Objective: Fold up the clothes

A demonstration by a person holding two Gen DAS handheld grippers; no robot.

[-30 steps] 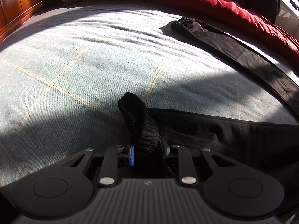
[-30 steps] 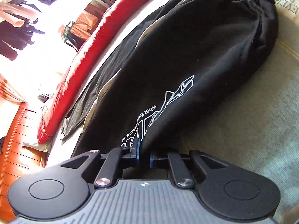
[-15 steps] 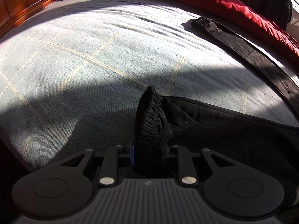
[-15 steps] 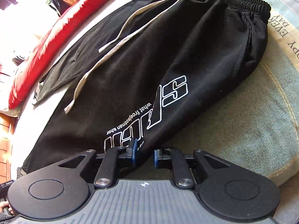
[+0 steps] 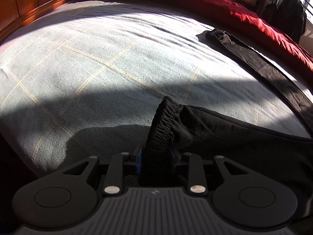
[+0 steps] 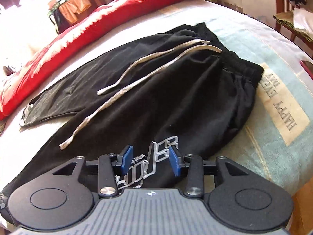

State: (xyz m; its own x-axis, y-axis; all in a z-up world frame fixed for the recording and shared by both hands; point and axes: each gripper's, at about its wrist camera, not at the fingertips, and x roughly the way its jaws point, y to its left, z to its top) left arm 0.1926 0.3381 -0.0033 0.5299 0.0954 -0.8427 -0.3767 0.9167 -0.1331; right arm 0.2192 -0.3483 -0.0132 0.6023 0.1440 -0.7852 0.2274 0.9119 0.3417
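Left wrist view: black trousers (image 5: 225,129) lie on the bed (image 5: 97,68), over its near right part. The ribbed elastic cuff (image 5: 162,125) of one leg stands bunched and upright between the blue pads of the left gripper (image 5: 155,157), pinched there. That leg runs off to the right along the near edge of the bed, in shadow. The second leg (image 5: 254,58) stretches along the far right side, its gathered cuff end pointing toward the middle of the bed, just beside a red quilt (image 5: 225,9) heaped along the far edge. Bedcover is pale blue with thin yellow lines, half in sun, half in shade. Wooden headboard (image 5: 29,4) at the far left corner.

Right wrist view: the same trousers (image 6: 156,98) spread flat across the bed (image 6: 273,137), waistband (image 6: 240,68) toward the far right. Two pale drawstrings (image 6: 137,72) lie loose on top of the cloth, running from the waistband down to the left. White outlined lettering (image 6: 156,156) is printed on the fabric nearest the camera. The right gripper (image 6: 150,161) hangs above this lettering with its blue pads (image 6: 125,159) spread apart and nothing between them. A cream label with printed words (image 6: 281,105) shows on the cover to the right of the waistband. Red quilt (image 6: 97,19) along the far edge; hanging clothes (image 6: 76,9) beyond it. Wooden chair (image 6: 289,17) off the far right corner.
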